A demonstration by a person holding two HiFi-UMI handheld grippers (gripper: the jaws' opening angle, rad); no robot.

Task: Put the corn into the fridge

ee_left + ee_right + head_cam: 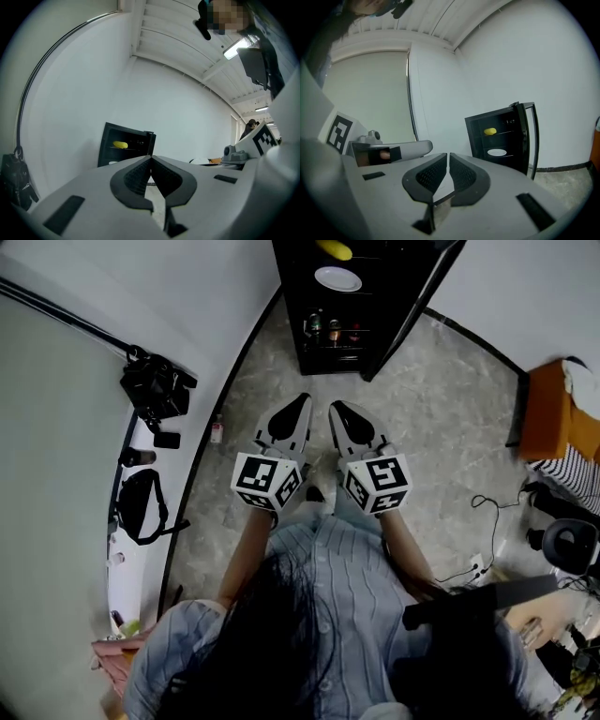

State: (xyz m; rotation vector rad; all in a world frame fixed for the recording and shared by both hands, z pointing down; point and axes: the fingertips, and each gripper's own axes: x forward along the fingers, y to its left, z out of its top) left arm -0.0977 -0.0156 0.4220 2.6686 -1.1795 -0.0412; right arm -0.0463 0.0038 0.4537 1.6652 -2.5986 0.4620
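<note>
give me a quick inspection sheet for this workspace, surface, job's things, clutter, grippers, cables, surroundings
surface: grey marbled floor.
job's things: corn lies on the upper shelf of the black fridge, whose door is open; white plate on the shelf below, bottles lower down.
clutter: black camera, black bag and small bottle along the left wall.
grippers: left gripper and right gripper both shut with nothing between the jaws, side by side, facing the fridge and short of it.
cables: black cable loose on the floor at the right.
surroundings: white walls; another person far off in the left gripper view.
</note>
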